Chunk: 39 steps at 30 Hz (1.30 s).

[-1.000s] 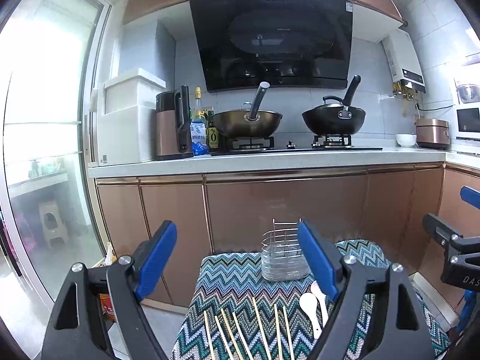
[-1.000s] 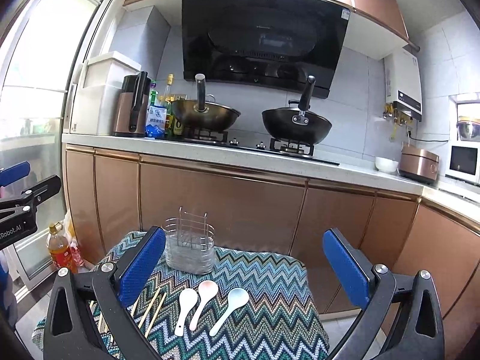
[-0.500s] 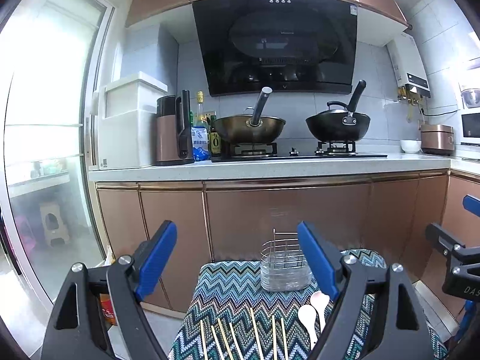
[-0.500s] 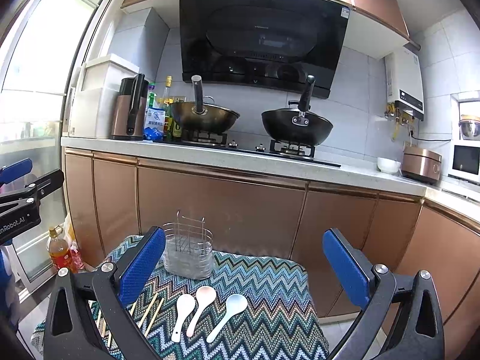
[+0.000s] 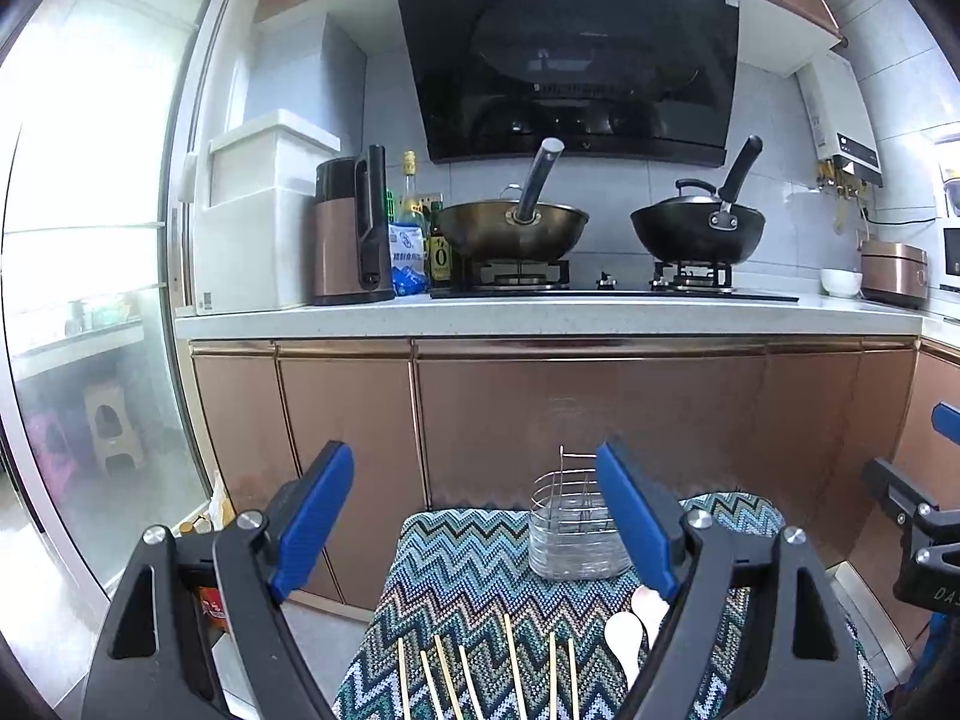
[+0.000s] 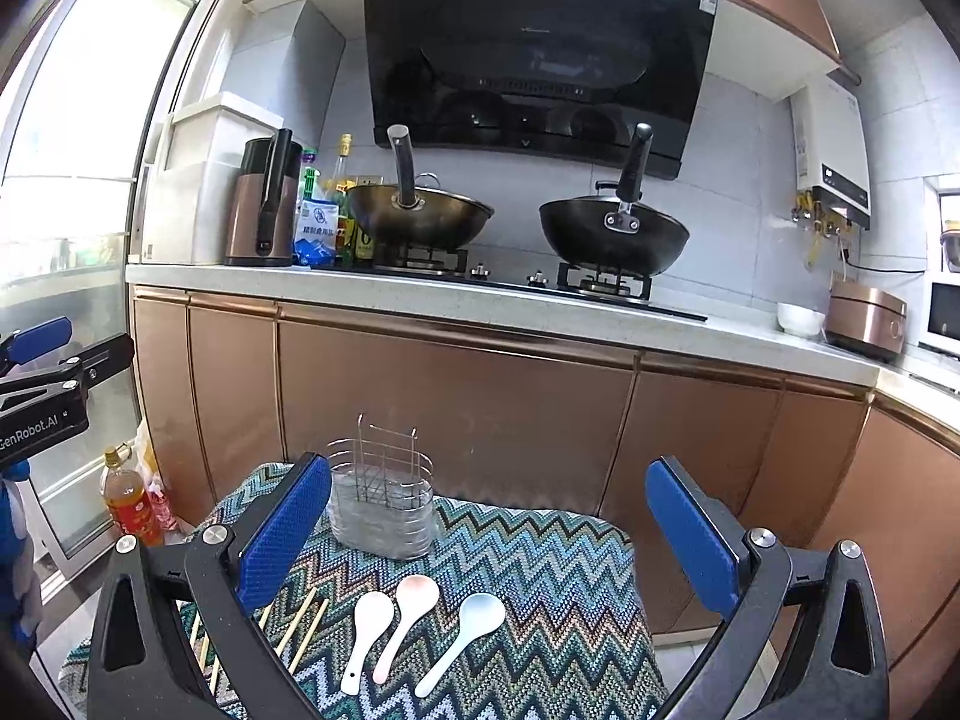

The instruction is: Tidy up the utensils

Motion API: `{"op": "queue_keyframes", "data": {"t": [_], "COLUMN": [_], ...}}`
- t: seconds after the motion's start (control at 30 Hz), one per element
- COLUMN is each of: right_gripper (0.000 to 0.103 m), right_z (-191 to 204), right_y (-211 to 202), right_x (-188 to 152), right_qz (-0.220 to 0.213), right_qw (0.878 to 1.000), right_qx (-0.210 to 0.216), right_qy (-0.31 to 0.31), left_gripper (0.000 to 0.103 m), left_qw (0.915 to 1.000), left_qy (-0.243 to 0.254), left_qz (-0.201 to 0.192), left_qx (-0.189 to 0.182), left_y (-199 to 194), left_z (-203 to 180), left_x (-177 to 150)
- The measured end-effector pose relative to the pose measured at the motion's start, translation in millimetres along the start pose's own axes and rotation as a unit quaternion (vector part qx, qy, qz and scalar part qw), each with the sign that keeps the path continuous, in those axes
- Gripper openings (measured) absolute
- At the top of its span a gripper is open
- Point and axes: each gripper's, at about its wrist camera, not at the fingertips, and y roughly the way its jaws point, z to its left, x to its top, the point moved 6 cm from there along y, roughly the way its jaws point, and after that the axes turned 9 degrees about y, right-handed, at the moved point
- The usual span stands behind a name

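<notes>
A wire utensil holder (image 6: 381, 507) stands at the far side of a small table with a zigzag cloth (image 6: 540, 564); it also shows in the left wrist view (image 5: 570, 534). Three spoons lie in front of it: a white one (image 6: 365, 630), a pinkish one (image 6: 408, 612) and a pale blue one (image 6: 468, 630). Several wooden chopsticks (image 5: 480, 672) lie to their left. My left gripper (image 5: 480, 534) is open and empty above the chopsticks. My right gripper (image 6: 486, 540) is open and empty above the spoons.
Copper cabinet fronts (image 6: 456, 414) stand right behind the table. Two woks (image 6: 420, 216) sit on the stove above. A bottle (image 6: 129, 504) stands on the floor at the left by a glass door (image 5: 84, 300).
Both grippers have tilted up and drawn back slightly, so the table sits lower in both views. Both stay open and empty. The utensils have not moved.
</notes>
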Motion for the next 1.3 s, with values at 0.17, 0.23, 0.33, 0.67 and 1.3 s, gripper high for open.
{"op": "queue_keyframes", "data": {"t": [0.17, 0.23, 0.33, 0.67, 1.3], "right_gripper": [0.103, 0.102, 0.1, 0.096, 0.049], "right_z": [-3, -3, -2, -6, -21], "right_y": [11, 17, 25, 41, 166], "right_x": [-3, -7, -16, -26, -132], "right_qz": [0.007, 0.014, 0.033, 0.049, 0.297], "right_qw": [1.0, 1.0, 0.999, 0.998, 0.934], "right_qx": [0.006, 0.011, 0.02, 0.034, 0.177], "right_qy": [-0.002, -0.003, -0.002, 0.004, 0.095], "left_gripper": [0.082, 0.082, 0.082, 0.082, 0.076], "left_qw": [0.9999, 0.9996, 0.999, 0.9968, 0.9262], "left_qy": [0.005, 0.007, 0.002, -0.011, -0.109], "left_qz": [0.015, 0.026, 0.044, 0.079, 0.329], "left_qx": [0.0, 0.0, -0.007, -0.002, -0.149], "left_y": [13, 19, 27, 43, 145], "left_z": [-1, -1, 2, 27, 22], "left_x": [-2, -7, -12, -29, -154]}}
